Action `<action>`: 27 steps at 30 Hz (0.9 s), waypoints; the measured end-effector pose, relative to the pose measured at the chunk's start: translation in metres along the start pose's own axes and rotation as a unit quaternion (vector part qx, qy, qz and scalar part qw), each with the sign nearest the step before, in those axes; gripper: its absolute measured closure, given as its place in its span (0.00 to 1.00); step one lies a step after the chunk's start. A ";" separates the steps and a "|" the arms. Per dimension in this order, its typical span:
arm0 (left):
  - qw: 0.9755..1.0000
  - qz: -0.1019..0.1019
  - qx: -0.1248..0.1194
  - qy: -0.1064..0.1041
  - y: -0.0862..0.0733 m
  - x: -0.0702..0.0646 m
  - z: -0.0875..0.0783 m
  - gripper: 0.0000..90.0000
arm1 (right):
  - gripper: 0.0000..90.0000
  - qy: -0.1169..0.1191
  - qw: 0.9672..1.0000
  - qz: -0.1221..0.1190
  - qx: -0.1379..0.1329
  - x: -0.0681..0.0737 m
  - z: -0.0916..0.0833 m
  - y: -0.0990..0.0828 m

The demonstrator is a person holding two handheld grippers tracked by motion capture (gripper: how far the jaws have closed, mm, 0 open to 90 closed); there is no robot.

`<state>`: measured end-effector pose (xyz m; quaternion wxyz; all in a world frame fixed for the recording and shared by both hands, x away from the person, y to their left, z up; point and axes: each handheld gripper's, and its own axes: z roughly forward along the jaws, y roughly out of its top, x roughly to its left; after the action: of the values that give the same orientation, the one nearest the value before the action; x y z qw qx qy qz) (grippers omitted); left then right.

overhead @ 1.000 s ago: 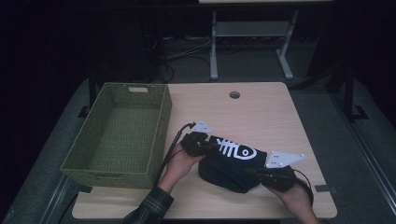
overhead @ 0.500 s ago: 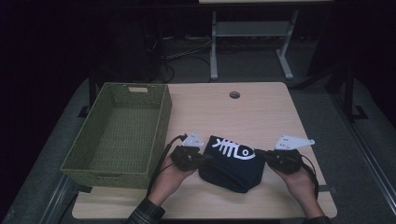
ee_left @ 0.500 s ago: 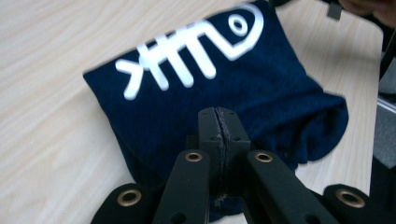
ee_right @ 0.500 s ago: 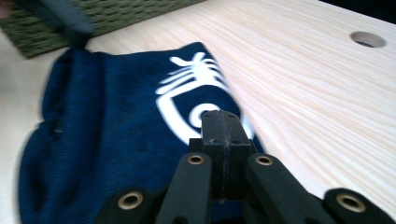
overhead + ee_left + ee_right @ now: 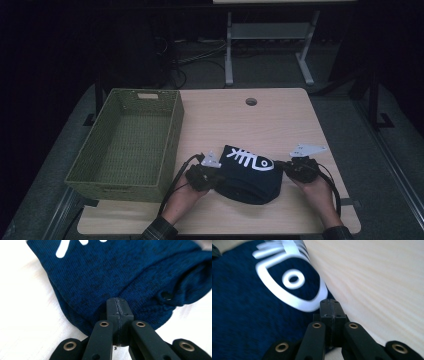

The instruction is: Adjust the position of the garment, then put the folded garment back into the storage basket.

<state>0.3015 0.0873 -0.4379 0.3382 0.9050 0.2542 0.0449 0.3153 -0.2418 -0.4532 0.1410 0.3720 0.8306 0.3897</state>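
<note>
A dark blue folded garment (image 5: pixel 247 175) with a white fish-skeleton print lies on the near part of the wooden table (image 5: pixel 260 120). My left gripper (image 5: pixel 216 179) is at the garment's left edge. Seen in the left gripper view, its jaws are shut and the tip (image 5: pixel 117 302) rests against the blue knit (image 5: pixel 112 272), with no cloth visible in the seam between them. My right gripper (image 5: pixel 281 165) is at the garment's right edge. It is shut too, its tip (image 5: pixel 330 303) touching the cloth (image 5: pixel 242 315) beside the printed fish head.
A green woven basket (image 5: pixel 176 117) stands empty on the table's left side, close to my left hand. A round cable hole (image 5: pixel 251 101) sits near the far edge. Bare wood stretches behind the garment and to its right.
Both grippers have shifted along the garment's sides: the left drew back toward the person, the right moved away and up the right edge. The garment has slid slightly.
</note>
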 end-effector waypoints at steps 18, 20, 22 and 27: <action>1.000 -0.023 -0.009 0.015 0.001 0.018 0.000 1.00 | 0.95 0.009 1.000 0.010 -0.006 -0.001 -0.001 -0.007; 0.999 -0.035 -0.021 0.007 0.002 0.018 -0.004 0.96 | 0.87 0.006 1.000 0.014 -0.015 -0.001 -0.007 -0.009; 0.999 -0.036 -0.027 0.006 0.004 0.019 -0.008 0.88 | 0.78 -0.009 1.000 0.014 -0.023 -0.001 -0.015 -0.014; 0.998 -0.046 -0.038 0.007 0.012 0.021 -0.016 0.70 | 0.58 -0.036 0.999 0.023 -0.021 -0.004 -0.025 -0.027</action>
<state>0.3205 0.0997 -0.4199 0.3722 0.8784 0.2962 0.0452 0.2915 -0.2699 -0.4573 0.1698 0.4017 0.8077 0.3968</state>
